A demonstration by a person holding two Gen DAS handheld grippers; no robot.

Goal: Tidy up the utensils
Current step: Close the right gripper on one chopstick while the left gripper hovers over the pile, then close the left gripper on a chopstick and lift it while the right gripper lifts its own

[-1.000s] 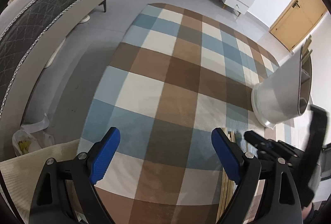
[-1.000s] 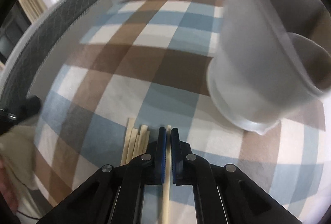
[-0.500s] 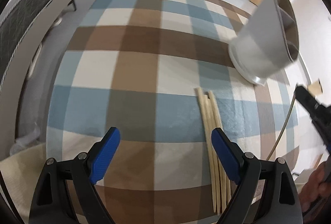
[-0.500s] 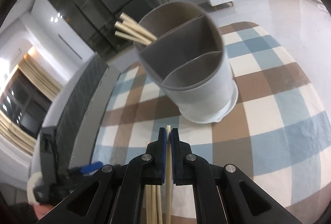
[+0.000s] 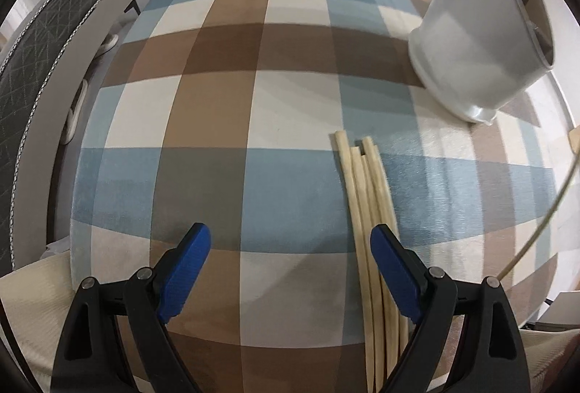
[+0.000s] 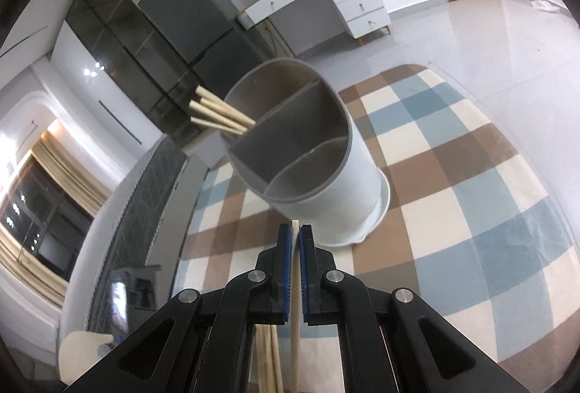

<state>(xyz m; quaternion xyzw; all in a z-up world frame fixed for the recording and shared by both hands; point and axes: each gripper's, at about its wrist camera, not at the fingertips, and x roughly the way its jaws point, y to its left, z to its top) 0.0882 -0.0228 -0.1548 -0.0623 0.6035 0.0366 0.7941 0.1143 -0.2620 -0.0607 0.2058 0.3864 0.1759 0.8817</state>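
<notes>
Left gripper (image 5: 290,260): jaws are held wide apart and released, nothing between them; it is pointed steeply down over the checked rug (image 5: 203,103).
Loose chopsticks (image 5: 366,197): a bundle is laid on the rug, just beside the left gripper's right-hand blue pad, its far ends aimed toward the holder.
Holder (image 6: 308,153): a grey, round utensil holder is stood on the rug, divided into three compartments; four chopsticks (image 6: 217,114) are seen in the far-left compartment.
Right gripper (image 6: 295,237): jaws are clenched on a single chopstick (image 6: 295,302), raised just before the holder.
</notes>
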